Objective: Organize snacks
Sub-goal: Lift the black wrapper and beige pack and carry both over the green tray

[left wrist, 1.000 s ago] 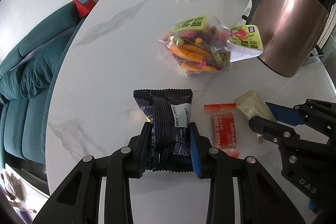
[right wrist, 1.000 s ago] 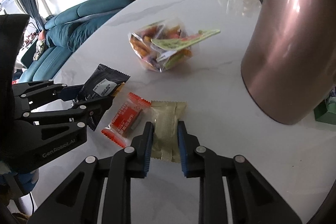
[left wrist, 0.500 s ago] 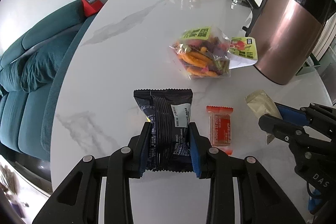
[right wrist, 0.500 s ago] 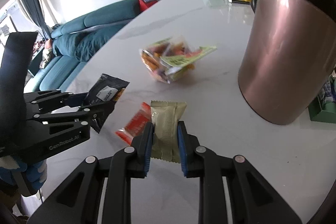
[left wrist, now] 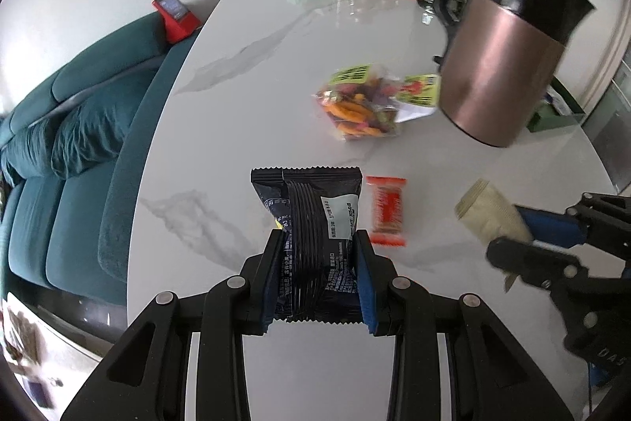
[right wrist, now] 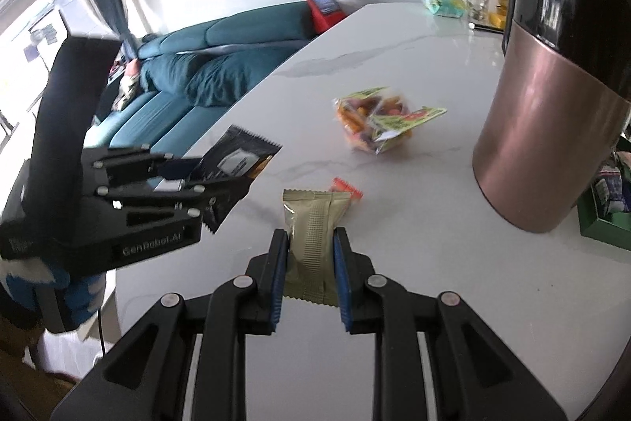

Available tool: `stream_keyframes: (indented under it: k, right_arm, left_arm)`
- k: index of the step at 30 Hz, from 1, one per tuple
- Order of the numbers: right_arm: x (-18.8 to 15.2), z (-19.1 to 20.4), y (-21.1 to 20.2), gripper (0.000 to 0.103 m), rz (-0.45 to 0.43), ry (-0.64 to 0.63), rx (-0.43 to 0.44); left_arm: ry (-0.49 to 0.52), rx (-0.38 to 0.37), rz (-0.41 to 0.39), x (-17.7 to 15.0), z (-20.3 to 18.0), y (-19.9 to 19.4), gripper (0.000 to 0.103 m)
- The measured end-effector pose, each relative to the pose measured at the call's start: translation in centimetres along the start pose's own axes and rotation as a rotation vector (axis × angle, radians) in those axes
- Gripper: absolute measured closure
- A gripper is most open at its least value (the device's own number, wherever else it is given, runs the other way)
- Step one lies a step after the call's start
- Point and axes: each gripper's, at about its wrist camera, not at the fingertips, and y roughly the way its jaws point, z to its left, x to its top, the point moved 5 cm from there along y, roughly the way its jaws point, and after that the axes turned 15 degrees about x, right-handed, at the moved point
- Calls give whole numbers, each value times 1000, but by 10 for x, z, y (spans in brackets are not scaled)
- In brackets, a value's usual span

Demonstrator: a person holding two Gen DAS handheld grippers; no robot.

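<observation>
Snacks are held in both claws above the white marble tabletop. The left claw is clamped on the sides of a black snack packet; the packet's long axis runs along the fingers and its serrated far edge points away from the camera. The right claw is clamped on a beige snack packet, also lengthwise along the fingers, with its far end pointing toward the middle of the tabletop. Between the two claws a small red-orange snack bar lies flat on the tabletop, its long axis pointing away. Farther out lies a clear bag of colourful snacks, just beside a copper-coloured kettle. A teal sofa stands beside the tabletop.
</observation>
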Motion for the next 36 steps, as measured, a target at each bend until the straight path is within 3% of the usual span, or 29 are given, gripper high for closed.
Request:
stream_keyframes:
  k: [6,14,25,36]
  right_arm:
    - [-25,1,-27,88,26,-6,9]
    - [-56,-27,-75,88,18,35,-33]
    - [-86,-111,-154,88,-25,117,-135]
    - [-81,-208,-235,88,-107,164,-250]
  left_arm:
    - [51,-30,-24,-7,-30,-29,74]
    - [130,-79,-45,-9,-88,-56,74]
    - [223,-151,-71,12,-191,-78,74]
    - [322,-228,-96,58,-306,-92,74]
